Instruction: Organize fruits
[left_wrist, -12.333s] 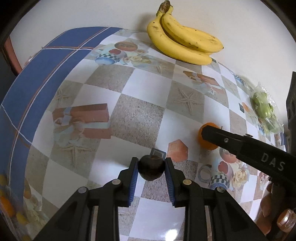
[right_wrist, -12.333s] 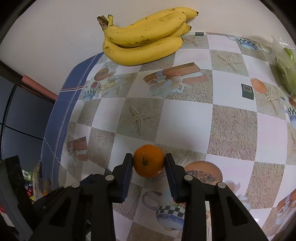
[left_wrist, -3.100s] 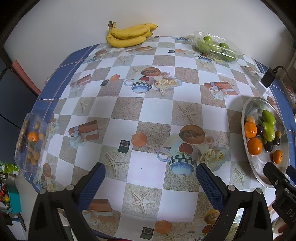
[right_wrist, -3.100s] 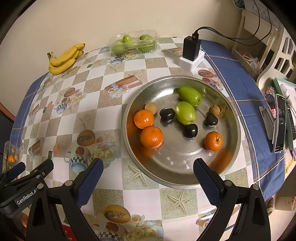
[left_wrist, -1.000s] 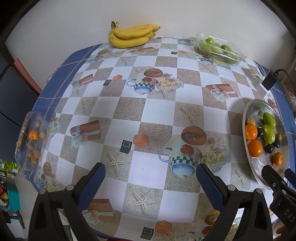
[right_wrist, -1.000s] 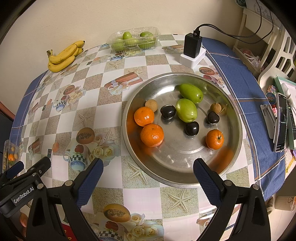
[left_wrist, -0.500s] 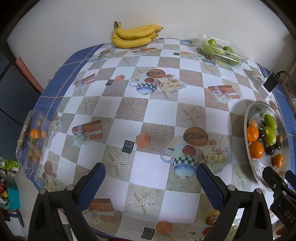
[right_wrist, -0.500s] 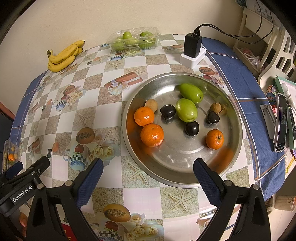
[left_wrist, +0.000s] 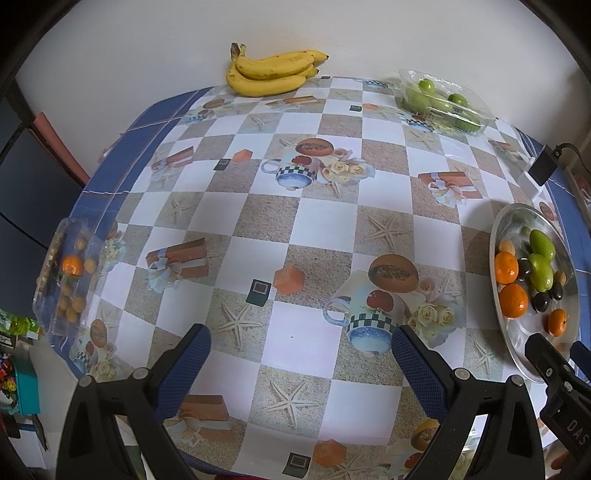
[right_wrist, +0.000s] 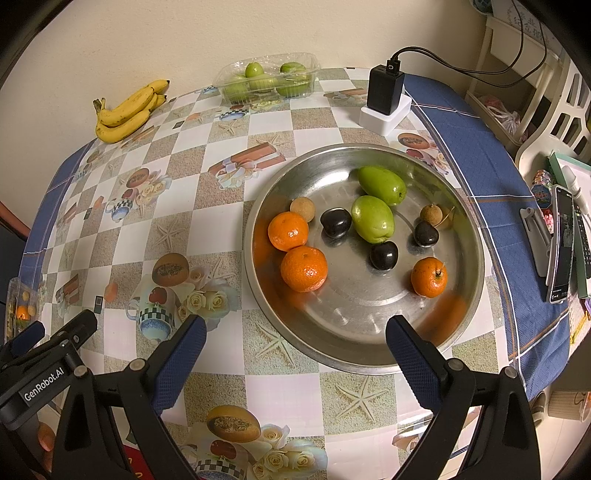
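A round metal tray (right_wrist: 369, 354) on the patterned tablecloth holds oranges (right_wrist: 303, 268), green fruits (right_wrist: 371, 218), dark fruits (right_wrist: 335, 221) and small brown fruits (right_wrist: 302, 209). It also shows at the right edge of the left wrist view (left_wrist: 517, 354). My right gripper (right_wrist: 295, 343) is open and empty, high above the tray's near rim. My left gripper (left_wrist: 301, 354) is open and empty, high above the table's near middle. A banana bunch (left_wrist: 275, 74) lies at the far edge by the wall.
A clear box of green fruits (left_wrist: 443, 99) sits at the far right. Another clear box of small fruits (left_wrist: 68, 273) overhangs the table's left edge. A black charger on a white base (right_wrist: 384, 99) stands behind the tray. Phones and shelves (right_wrist: 561, 240) are at the right.
Both grippers stay open and nearly still. The left view has drifted slightly, so the table appears a little lower and further right in frame.
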